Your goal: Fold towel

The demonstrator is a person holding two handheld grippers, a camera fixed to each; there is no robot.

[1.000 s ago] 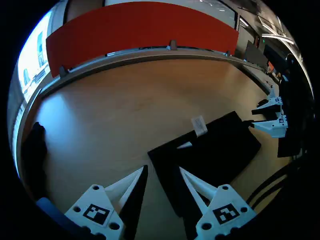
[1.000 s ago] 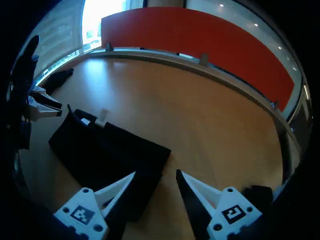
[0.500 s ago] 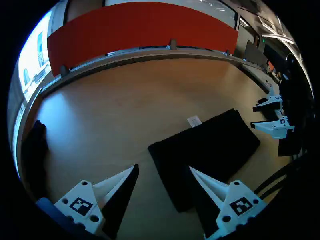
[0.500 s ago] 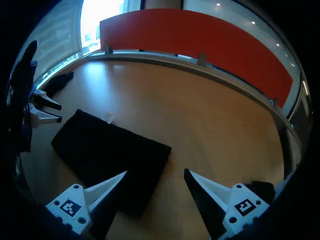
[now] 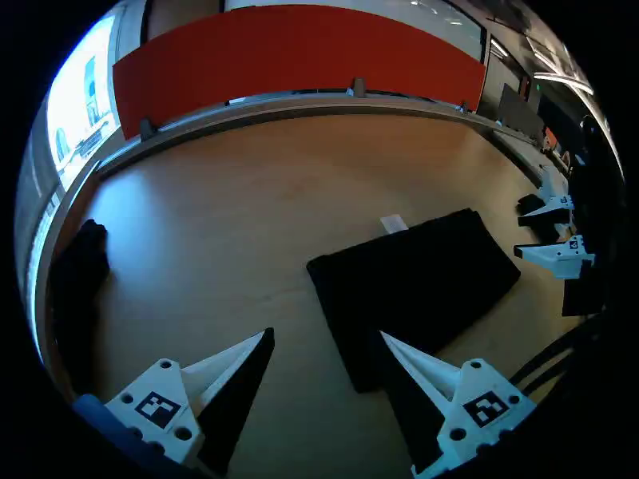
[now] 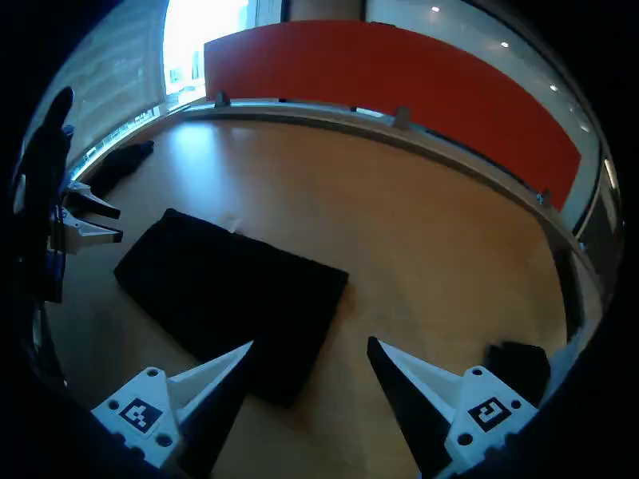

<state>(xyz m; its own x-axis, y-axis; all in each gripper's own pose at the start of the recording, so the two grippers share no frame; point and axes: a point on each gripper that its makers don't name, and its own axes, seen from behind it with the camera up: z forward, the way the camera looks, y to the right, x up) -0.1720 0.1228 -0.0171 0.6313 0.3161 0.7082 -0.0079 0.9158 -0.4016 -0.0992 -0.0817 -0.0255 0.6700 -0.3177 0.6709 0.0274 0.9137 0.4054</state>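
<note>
A pale wooden surface [image 5: 240,184] is stretching away to a red divider panel [image 5: 295,48] running along its far edge. The folded black towel [image 5: 415,275] is lying flat on it, with nothing covering it. A dark bundle [image 5: 76,267] is sitting near the left edge. The left gripper [image 5: 324,334] and right gripper [image 6: 310,342] are facing the towel from opposite ends, jaws standing wide and gripping nothing. A white tag [image 5: 393,224] is peeking from the towel's far edge, its print too small to read.
</note>
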